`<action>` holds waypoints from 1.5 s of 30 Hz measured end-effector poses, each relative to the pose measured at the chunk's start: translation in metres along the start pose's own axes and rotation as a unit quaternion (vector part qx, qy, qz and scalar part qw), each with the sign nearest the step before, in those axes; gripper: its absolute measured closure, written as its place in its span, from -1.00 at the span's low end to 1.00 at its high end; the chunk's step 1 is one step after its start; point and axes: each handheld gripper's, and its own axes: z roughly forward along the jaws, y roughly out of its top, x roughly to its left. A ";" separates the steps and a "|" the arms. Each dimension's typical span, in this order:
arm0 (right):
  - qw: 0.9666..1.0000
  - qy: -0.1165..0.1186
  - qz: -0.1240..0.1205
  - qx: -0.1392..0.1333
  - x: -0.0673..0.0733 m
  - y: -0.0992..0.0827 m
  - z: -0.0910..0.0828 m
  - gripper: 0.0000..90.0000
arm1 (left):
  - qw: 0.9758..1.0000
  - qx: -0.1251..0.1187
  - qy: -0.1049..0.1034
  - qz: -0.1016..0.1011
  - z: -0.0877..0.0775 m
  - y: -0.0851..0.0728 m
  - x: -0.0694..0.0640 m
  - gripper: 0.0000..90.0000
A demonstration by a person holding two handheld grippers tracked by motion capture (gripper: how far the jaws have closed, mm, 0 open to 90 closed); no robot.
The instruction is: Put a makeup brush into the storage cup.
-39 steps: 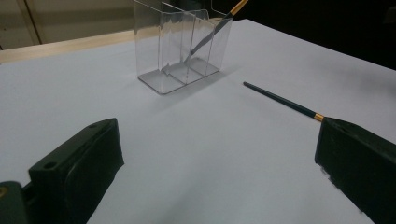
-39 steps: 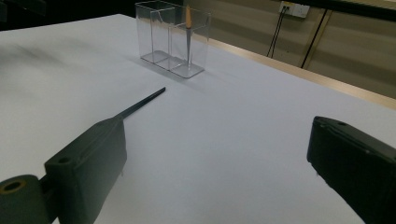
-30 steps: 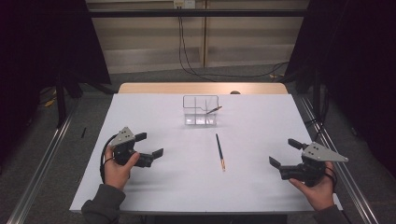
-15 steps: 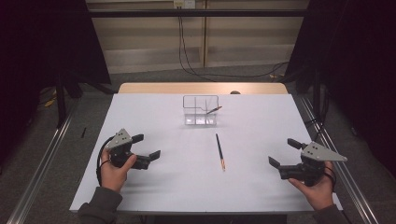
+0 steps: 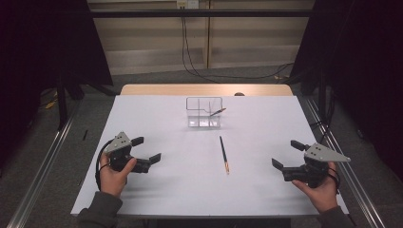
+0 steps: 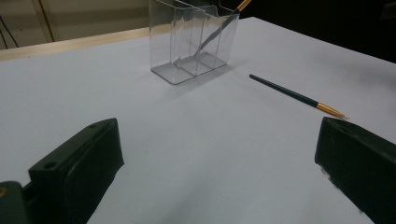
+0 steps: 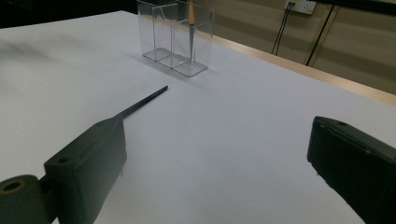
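A clear divided holder [image 5: 204, 114] stands at the far middle of the white table [image 5: 256, 190], with one thin brush [image 5: 216, 112] leaning in its right compartment. A second dark brush with a gold ferrule [image 5: 223, 153] lies flat on the sheet in front of the holder. My left gripper [image 5: 146, 149] hovers open at the near left, well left of the lying brush. At the near right my right gripper [image 5: 284, 153] is open too, with nothing between its fingers. The left gripper view shows the holder [image 6: 194, 42] and lying brush [image 6: 294, 95] ahead; the right gripper view shows the holder [image 7: 175, 37] and brush [image 7: 142, 101].
A strip of bare wood [image 5: 157, 89] shows at the table's far edge. Metal rails [image 5: 43, 161] run along the floor on both sides, and cables [image 5: 190, 52] hang down behind the table.
My left gripper has drifted a little toward the near left edge. The right gripper, the brushes and the holder have stayed put.
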 end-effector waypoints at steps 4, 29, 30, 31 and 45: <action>1.000 0.002 0.003 0.003 -0.001 0.000 0.002 -0.91 | 1.000 0.001 -0.002 0.003 -0.001 -0.001 0.001 -0.99; 1.000 0.023 0.011 0.015 -0.005 0.006 0.021 -0.91 | 1.000 -0.002 -0.007 0.008 -0.004 -0.001 0.000 -0.98; 1.000 0.023 0.014 0.017 -0.005 0.007 0.022 -0.91 | 1.000 -0.003 -0.011 0.008 -0.003 -0.002 0.000 -0.98; 1.000 0.024 0.012 0.017 -0.005 0.007 0.023 -0.91 | 1.000 0.002 0.003 0.008 -0.004 -0.001 -0.001 -0.98; 0.999 0.034 0.012 0.025 -0.003 0.013 0.036 -0.91 | 1.000 0.004 -0.001 0.013 -0.005 -0.002 -0.002 -0.98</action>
